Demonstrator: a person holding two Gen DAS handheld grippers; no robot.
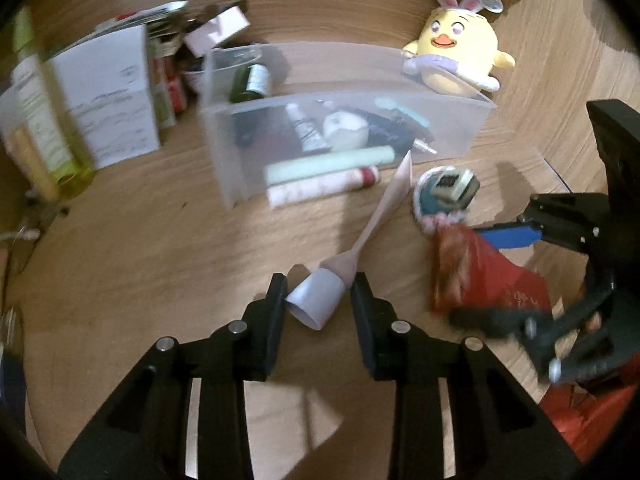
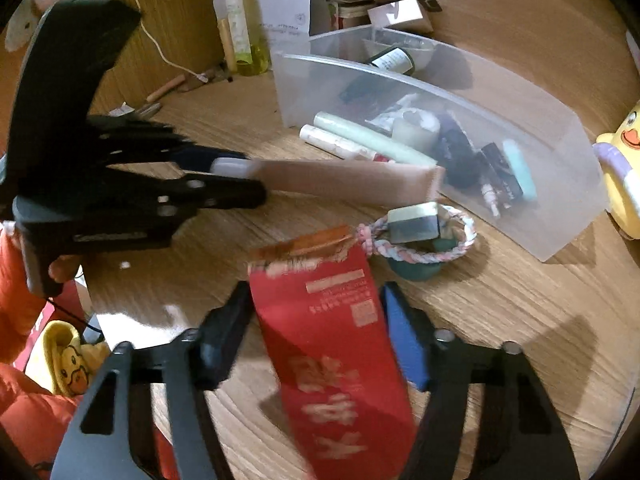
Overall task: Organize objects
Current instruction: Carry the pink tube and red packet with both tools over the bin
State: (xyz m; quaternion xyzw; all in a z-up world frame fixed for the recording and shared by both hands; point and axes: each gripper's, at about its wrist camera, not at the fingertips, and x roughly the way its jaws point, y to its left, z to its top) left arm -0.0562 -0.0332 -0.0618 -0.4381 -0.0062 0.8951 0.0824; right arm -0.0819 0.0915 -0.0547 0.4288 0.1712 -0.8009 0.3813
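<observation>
In the left wrist view a pale pink tube (image 1: 384, 208) with a white cap (image 1: 316, 298) lies low over the wooden desk (image 1: 160, 240). My left gripper (image 1: 319, 300) is shut on that cap, and the tube's flat end points toward the clear plastic bin (image 1: 460, 132). In the right wrist view a red packet (image 2: 328, 320) with a torn orange top stands between the black finger and the blue pad of my right gripper (image 2: 316, 312), which is shut on its sides. The left gripper (image 2: 252, 178) reaches in from the left with the tube (image 2: 344, 180).
The clear bin (image 2: 560, 184) holds several tubes and small bottles. Beside it lie a rope ring (image 2: 432, 240) with a small boxy item, a yellow duck plush (image 1: 460, 56), a white box (image 1: 108, 92) and a green bottle (image 2: 240, 20). A person's orange sleeve (image 2: 24, 400) is at lower left.
</observation>
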